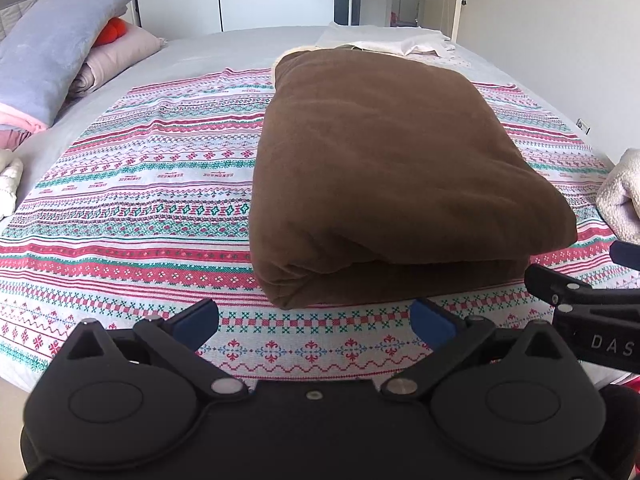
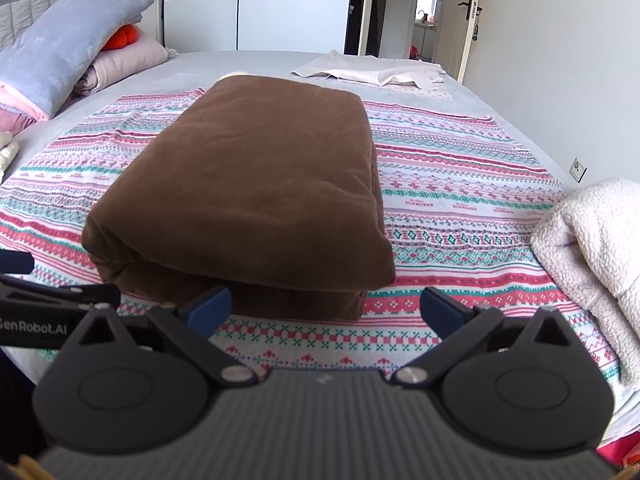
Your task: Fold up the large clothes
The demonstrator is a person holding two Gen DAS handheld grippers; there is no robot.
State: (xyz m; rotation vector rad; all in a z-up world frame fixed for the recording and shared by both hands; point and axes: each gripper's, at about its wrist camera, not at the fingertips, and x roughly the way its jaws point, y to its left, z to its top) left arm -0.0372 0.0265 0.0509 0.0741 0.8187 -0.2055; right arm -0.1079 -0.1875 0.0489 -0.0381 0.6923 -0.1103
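A brown blanket [image 1: 384, 168] lies folded into a thick rectangular bundle on a patterned spread [image 1: 132, 184] of red, green and white bands, which covers the near part of a bed [image 1: 224, 46] with a grey sheet. The bundle's rounded fold faces the cameras, and a sliver of cream lining shows at its far end. Both tongs hang just short of that near fold, touching nothing: the left tongs [image 1: 314, 316] are released, blue-padded fingers spread wide over the spread in front of the bundle's near left corner, and the right tongs [image 2: 326, 306] are likewise released, their left finger [image 2: 210, 304] close against the bundle's lower front edge in the right wrist view, though whether it touches the cloth cannot be told. Beyond the brown blanket, at the far side of the bed, lies a flat white garment [image 2: 372, 72]. To the blanket's left, at the head of the bed, a blue-grey blanket [image 1: 56, 44] rests piled on pink bedding [image 1: 116, 52] with something orange [image 1: 116, 30] tucked between. To the blanket's right sits a cream fleecy bundle [image 2: 596, 240] at the bed's edge. No container is in view.
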